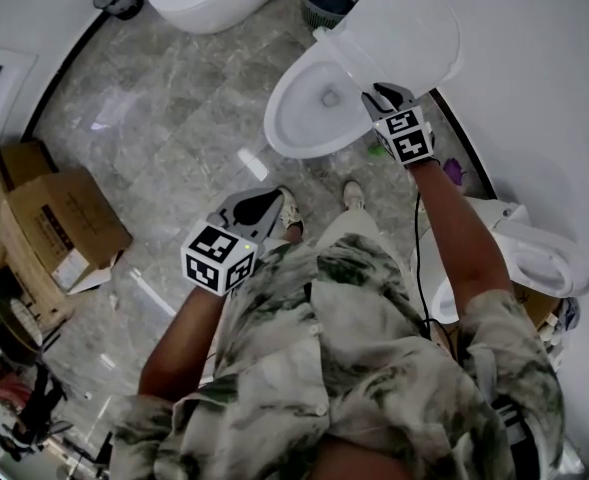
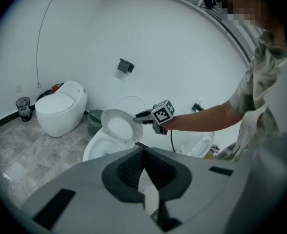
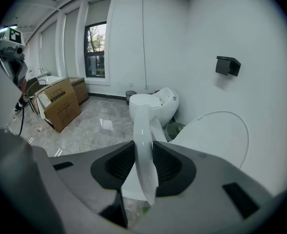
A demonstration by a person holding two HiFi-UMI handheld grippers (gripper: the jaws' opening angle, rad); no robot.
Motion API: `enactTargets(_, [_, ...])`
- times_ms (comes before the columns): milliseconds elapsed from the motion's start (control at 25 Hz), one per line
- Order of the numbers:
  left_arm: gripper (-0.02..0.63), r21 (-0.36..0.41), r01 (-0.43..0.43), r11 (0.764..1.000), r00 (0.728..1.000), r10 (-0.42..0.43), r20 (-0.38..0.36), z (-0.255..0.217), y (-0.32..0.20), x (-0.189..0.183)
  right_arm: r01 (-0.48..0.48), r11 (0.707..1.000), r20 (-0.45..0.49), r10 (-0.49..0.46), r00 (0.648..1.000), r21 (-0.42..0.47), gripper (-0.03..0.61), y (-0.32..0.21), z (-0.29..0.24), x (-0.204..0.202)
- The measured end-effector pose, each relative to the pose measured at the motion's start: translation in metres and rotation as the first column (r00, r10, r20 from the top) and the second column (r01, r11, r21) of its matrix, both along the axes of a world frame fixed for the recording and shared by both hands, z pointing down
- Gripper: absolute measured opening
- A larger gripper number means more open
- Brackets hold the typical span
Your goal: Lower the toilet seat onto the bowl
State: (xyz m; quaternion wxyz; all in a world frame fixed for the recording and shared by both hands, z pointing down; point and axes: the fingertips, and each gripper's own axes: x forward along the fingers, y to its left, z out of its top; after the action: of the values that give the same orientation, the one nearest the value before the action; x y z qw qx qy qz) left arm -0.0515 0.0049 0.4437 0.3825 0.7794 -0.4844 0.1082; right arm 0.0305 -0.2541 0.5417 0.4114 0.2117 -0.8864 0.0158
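Toilet seat (image 3: pixel 144 150) rim stands edge-on between the pads of the right tool (image 3: pixel 144 165), which press on it from both sides: a firm pinch at the front edge. In the head view that tool (image 1: pixel 376 94) holds the seat (image 1: pixel 342 56) tilted, off the lid (image 1: pixel 414 28) behind it and not yet down on the bowl (image 1: pixel 304 118). The left tool (image 2: pixel 144 165) is closed on nothing, held low and well apart.

Lowering looks to be under way, roughly midway. The next move calls for following the hinge's arc forward and down, grip kept until the rim rests flat, then letting go.

The wall (image 1: pixel 534 68) runs close along the right arm's side and a basket (image 1: pixel 326 3) stands just beside the bowl's rear. The floor (image 1: pixel 174 118) in front is open, though the person's shoes (image 1: pixel 352 194) stand near the bowl's front.
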Motion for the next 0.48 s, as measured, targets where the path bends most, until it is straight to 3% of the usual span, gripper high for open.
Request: enactTargets(480, [0.023, -0.011, 0.001, 1.0, 1.0, -0.001, -0.001, 0.011, 0.009, -0.009, 0.015, 1.0, -0.026, -0.015, 1.0, -0.006, 0.138, 0.025, 0.015, -0.009])
